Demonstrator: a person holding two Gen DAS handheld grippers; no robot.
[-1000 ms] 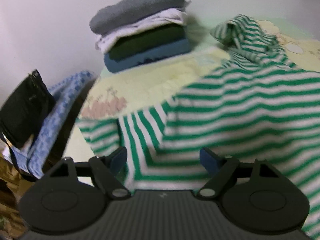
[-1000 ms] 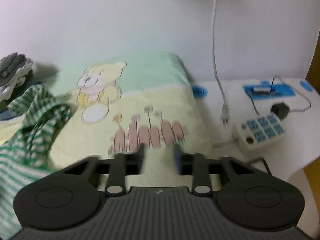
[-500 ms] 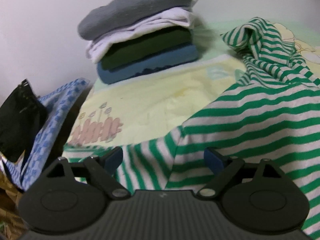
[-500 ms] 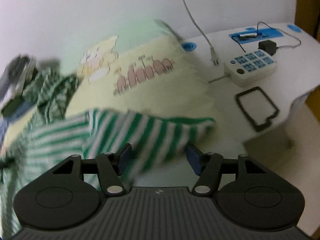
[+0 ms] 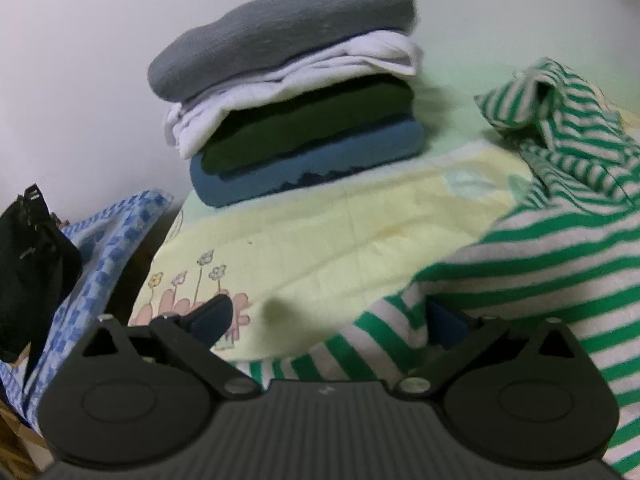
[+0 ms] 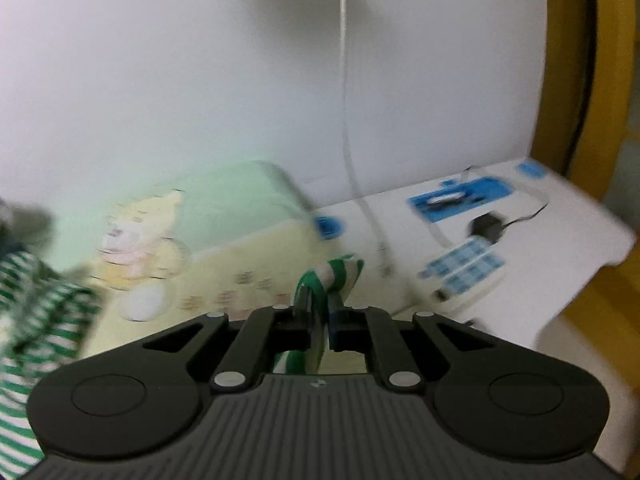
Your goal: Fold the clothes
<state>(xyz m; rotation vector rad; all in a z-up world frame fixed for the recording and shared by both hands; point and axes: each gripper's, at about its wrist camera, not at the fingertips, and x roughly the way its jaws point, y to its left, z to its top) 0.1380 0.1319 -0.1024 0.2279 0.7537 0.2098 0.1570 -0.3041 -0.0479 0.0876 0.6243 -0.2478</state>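
Note:
A green-and-white striped shirt (image 5: 560, 256) lies crumpled on the right of a pale yellow cartoon blanket (image 5: 328, 224). My left gripper (image 5: 328, 314) hovers low over the shirt's near corner. Its jaws are opening wide; the shirt's edge lies beside the right finger (image 5: 444, 318) and no pad presses on it. In the right wrist view my right gripper (image 6: 320, 302) is shut on a fold of the striped shirt (image 6: 336, 274), which bunches up above the fingertips. More of the shirt trails at the lower left (image 6: 36, 320).
A stack of folded clothes (image 5: 296, 92), grey on top, stands at the back by the wall. A blue checked cloth (image 5: 108, 240) and a black bag (image 5: 28, 272) hang at the left edge. Right of the blanket, a white table (image 6: 560, 248) holds a power strip (image 6: 464, 268) and cables.
My right gripper closed on an edge of the striped shirt and lifted it. My left gripper opened wider and slid left, so more bare blanket shows ahead of it.

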